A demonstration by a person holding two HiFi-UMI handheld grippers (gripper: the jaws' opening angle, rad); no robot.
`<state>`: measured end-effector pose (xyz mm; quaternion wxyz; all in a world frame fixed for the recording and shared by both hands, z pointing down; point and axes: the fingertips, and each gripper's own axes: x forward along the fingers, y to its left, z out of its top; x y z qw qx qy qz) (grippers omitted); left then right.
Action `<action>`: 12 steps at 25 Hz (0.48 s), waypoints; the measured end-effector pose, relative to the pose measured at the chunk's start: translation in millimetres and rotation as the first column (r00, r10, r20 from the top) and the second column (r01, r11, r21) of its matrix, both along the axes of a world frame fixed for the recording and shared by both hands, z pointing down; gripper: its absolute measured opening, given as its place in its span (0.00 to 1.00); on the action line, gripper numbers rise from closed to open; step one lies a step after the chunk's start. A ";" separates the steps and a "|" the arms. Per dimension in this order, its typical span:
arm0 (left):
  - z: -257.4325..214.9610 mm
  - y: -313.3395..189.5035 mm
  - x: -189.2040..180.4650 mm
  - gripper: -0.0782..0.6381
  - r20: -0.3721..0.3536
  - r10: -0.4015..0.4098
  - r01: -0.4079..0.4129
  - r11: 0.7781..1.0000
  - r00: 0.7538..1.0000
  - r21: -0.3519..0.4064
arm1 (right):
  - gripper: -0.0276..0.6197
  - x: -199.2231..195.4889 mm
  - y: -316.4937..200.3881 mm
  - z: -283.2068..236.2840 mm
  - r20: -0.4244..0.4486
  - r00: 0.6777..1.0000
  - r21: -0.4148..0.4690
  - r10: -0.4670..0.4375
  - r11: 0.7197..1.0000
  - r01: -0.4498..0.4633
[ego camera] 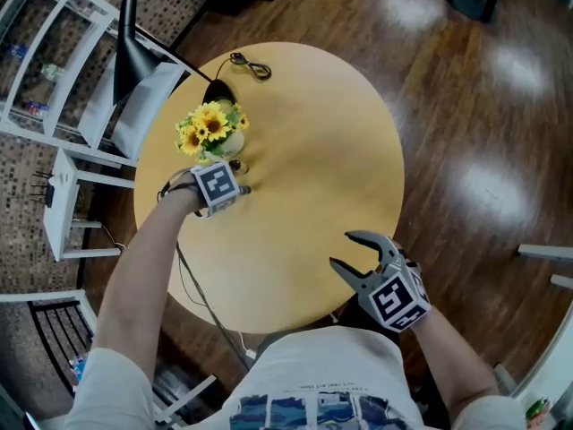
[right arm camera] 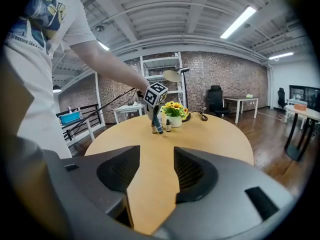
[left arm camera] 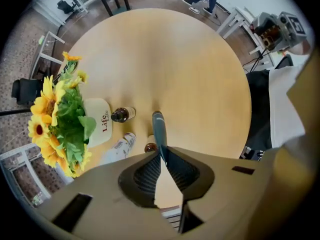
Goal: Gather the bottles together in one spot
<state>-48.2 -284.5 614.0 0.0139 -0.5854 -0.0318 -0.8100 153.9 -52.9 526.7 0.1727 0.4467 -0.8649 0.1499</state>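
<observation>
Bright strip lights [right arm camera: 240, 21] overhead, glare patches on floor [ego camera: 501, 186], dark fisheye edges, foreground perhaps soft

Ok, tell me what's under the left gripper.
The left gripper, jaws shut, holds a slim blue bottle, tip toward the round table. Below are a white bottle and a brown bottle; a second brown bottle is half hidden by the gripper's body.

The sunflowers [left arm camera: 42, 109] are yellow, their pot [left arm camera: 97, 109] white, one bottle [left arm camera: 121, 115] brown, the slender tube [left arm camera: 159, 130] teal.
</observation>
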 end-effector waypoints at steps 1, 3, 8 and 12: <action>2.5 0.0 2.0 0.16 0.006 0.003 -0.003 1.000 1.000 -0.007 | 0.41 1.7 3.5 3.2 0.002 1.000 -0.009 0.004 1.000 -0.004; 5.5 -0.5 2.9 0.16 0.024 0.005 -0.005 1.000 1.000 -0.014 | 0.41 4.2 8.8 6.2 0.004 1.000 -0.021 0.011 1.000 -0.011; 10.4 -9.9 -1.7 0.16 0.088 0.033 -0.033 0.999 0.996 0.009 | 0.41 8.3 11.4 13.0 0.021 0.999 -0.043 0.024 0.999 -0.023; 10.1 -12.8 0.0 0.16 0.122 0.072 -0.076 0.997 0.990 0.031 | 0.41 7.2 14.2 16.0 0.028 1.000 -0.052 0.012 0.999 -0.011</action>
